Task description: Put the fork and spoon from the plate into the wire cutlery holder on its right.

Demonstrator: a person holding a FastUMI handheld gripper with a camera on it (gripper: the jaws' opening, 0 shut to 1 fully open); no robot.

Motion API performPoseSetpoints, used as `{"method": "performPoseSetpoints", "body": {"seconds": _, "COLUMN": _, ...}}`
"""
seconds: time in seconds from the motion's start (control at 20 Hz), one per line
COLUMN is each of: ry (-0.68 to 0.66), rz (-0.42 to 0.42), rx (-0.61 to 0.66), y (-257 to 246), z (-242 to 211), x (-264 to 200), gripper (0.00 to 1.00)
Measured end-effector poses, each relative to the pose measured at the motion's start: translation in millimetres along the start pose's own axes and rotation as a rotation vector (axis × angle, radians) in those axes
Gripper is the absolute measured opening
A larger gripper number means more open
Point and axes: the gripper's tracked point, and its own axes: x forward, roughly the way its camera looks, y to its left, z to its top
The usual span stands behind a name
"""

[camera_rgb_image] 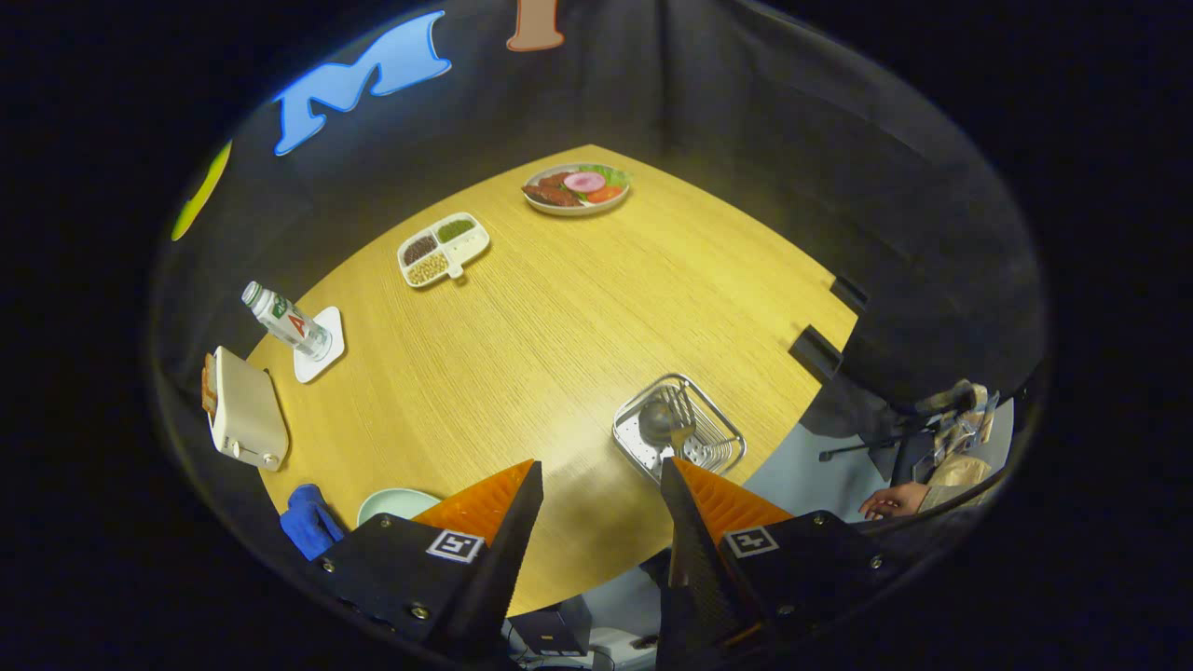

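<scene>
My two fingers stand wide apart and hold nothing; the gripper [601,485] hangs above the near part of the wooden table [522,345]. Just ahead of my right finger stands the wire cutlery holder [678,427]. Inside it I see one spoon [655,421] and one fork [682,417], lying side by side. Behind my left finger shows a part of the pale green plate [391,503], and the part I can see carries no cutlery; the rest of it is hidden by my finger. So the fork and spoon already lie where the task wants them, and I judge that nothing is left to move.

Next to the plate lies one blue cloth [308,520]. Further out I count one toaster [244,412], one bottle [287,320] on one white coaster [322,359], one divided snack tray [444,248], and one plate of food [576,189] at the far edge. Beyond the table, one hand [893,503] of a person is visible.
</scene>
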Motion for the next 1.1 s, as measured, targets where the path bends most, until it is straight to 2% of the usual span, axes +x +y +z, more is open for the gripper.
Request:
{"method": "performPoseSetpoints", "body": {"seconds": 0.2, "ry": -0.242, "rz": 0.039, "rx": -0.014, "y": 8, "z": 47, "x": -22, "gripper": 0.79}}
{"method": "performPoseSetpoints", "body": {"seconds": 0.35, "ry": -0.438, "rz": 0.103, "rx": -0.039, "y": 17, "z": 84, "x": -52, "gripper": 0.78}}
{"method": "performPoseSetpoints", "body": {"seconds": 0.7, "ry": -0.867, "rz": 0.222, "rx": -0.091, "y": 43, "z": 152, "x": -160, "gripper": 0.78}}
{"method": "performPoseSetpoints", "body": {"seconds": 0.85, "ry": -0.974, "rz": 0.263, "rx": -0.130, "y": 55, "z": 160, "x": -196, "gripper": 0.78}}
{"method": "performPoseSetpoints", "body": {"seconds": 1.1, "ry": -1.030, "rz": 0.297, "rx": -0.192, "y": 70, "z": 159, "x": -221, "gripper": 0.78}}
